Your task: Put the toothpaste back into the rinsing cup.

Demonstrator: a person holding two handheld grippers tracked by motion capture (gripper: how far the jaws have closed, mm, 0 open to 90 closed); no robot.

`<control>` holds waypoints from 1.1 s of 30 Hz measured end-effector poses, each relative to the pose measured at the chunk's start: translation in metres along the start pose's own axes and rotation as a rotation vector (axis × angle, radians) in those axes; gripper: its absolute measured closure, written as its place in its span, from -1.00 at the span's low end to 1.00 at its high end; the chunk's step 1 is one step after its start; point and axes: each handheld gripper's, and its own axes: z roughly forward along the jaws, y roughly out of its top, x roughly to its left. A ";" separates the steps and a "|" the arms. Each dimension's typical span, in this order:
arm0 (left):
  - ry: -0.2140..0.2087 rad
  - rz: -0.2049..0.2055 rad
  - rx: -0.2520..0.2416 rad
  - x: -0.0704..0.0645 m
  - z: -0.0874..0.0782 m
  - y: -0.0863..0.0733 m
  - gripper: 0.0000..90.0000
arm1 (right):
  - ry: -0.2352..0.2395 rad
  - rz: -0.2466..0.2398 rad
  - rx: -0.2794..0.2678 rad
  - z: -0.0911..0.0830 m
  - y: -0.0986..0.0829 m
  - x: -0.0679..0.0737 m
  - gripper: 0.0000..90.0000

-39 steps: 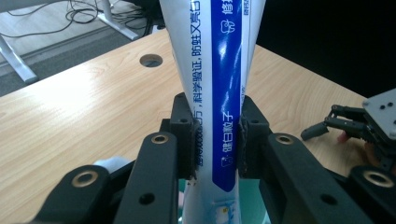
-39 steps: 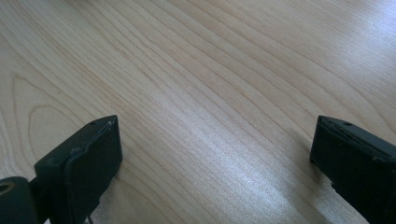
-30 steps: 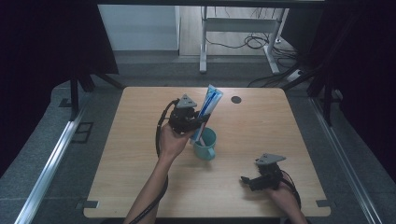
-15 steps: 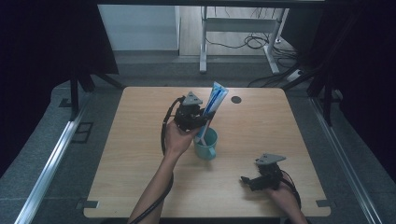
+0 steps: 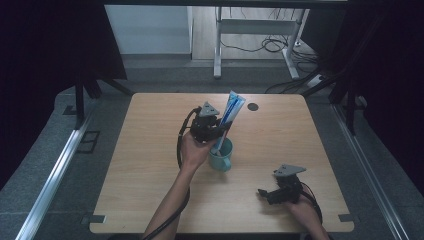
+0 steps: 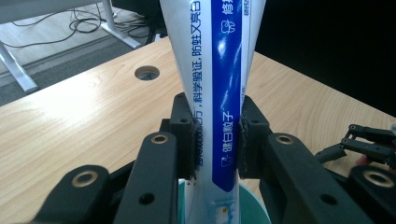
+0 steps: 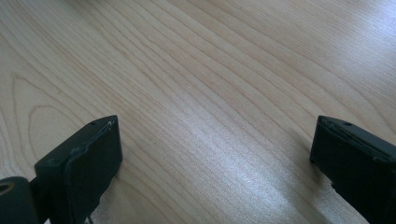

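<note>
The left hand (image 5: 194,151) reaches in over the middle of the table (image 5: 150,150), its left gripper (image 5: 216,131) clamped on a blue and white toothpaste tube (image 5: 230,117). The tube stands tilted, its lower end down inside a teal cup (image 5: 221,157). The right gripper (image 5: 265,192) rests near the table's front edge, jaws spread wide over bare wood.

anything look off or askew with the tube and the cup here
Nothing spilled or damaged. The blue-and-white toothpaste tube leans instead of standing straight, its lower end inside the upright teal mug, clamped by the left gripper. The right gripper sits open, apart.
</note>
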 end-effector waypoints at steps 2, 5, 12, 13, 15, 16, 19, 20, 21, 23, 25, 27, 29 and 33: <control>0.003 0.001 0.001 0.000 0.001 -0.002 0.61 | 0.001 0.002 -0.002 0.000 0.000 0.000 -0.96; 0.002 -0.001 0.002 0.000 0.003 -0.005 0.61 | 0.001 0.002 -0.002 0.000 0.000 0.000 -0.96; 0.000 -0.005 -0.002 -0.002 0.007 -0.011 0.61 | 0.001 0.002 -0.002 0.000 0.000 0.000 -0.96; 0.000 -0.005 -0.004 -0.002 0.008 -0.013 0.61 | 0.001 0.001 -0.002 0.000 0.000 0.000 -0.96; -0.001 -0.004 -0.003 -0.002 0.009 -0.015 0.61 | 0.000 0.001 -0.002 0.000 0.000 0.000 -0.96; 0.000 -0.003 -0.002 -0.003 0.009 -0.016 0.61 | 0.001 0.002 -0.001 0.000 0.000 0.000 -0.96; 0.001 -0.006 -0.003 -0.003 0.010 -0.019 0.61 | 0.001 0.002 -0.002 0.000 0.000 0.000 -0.96; 0.000 -0.008 -0.005 -0.003 0.011 -0.020 0.61 | 0.001 0.002 -0.002 0.000 0.000 0.000 -0.96; -0.001 -0.008 -0.006 -0.003 0.011 -0.020 0.61 | 0.001 0.002 -0.002 0.000 0.000 0.000 -0.96; 0.000 -0.006 -0.006 -0.003 0.011 -0.022 0.61 | 0.001 0.002 -0.002 0.000 0.000 0.000 -0.96; 0.001 -0.005 -0.004 -0.004 0.012 -0.023 0.61 | 0.001 0.002 -0.002 0.000 0.000 0.000 -0.96; 0.002 -0.003 -0.001 -0.005 0.014 -0.025 0.61 | 0.001 0.003 -0.002 0.000 0.000 0.000 -0.96; 0.001 -0.005 0.001 -0.005 0.015 -0.026 0.60 | 0.001 0.002 -0.002 0.000 0.000 0.000 -0.96; 0.000 -0.006 0.002 -0.006 0.017 -0.029 0.60 | 0.001 0.002 -0.002 0.000 0.000 0.000 -0.96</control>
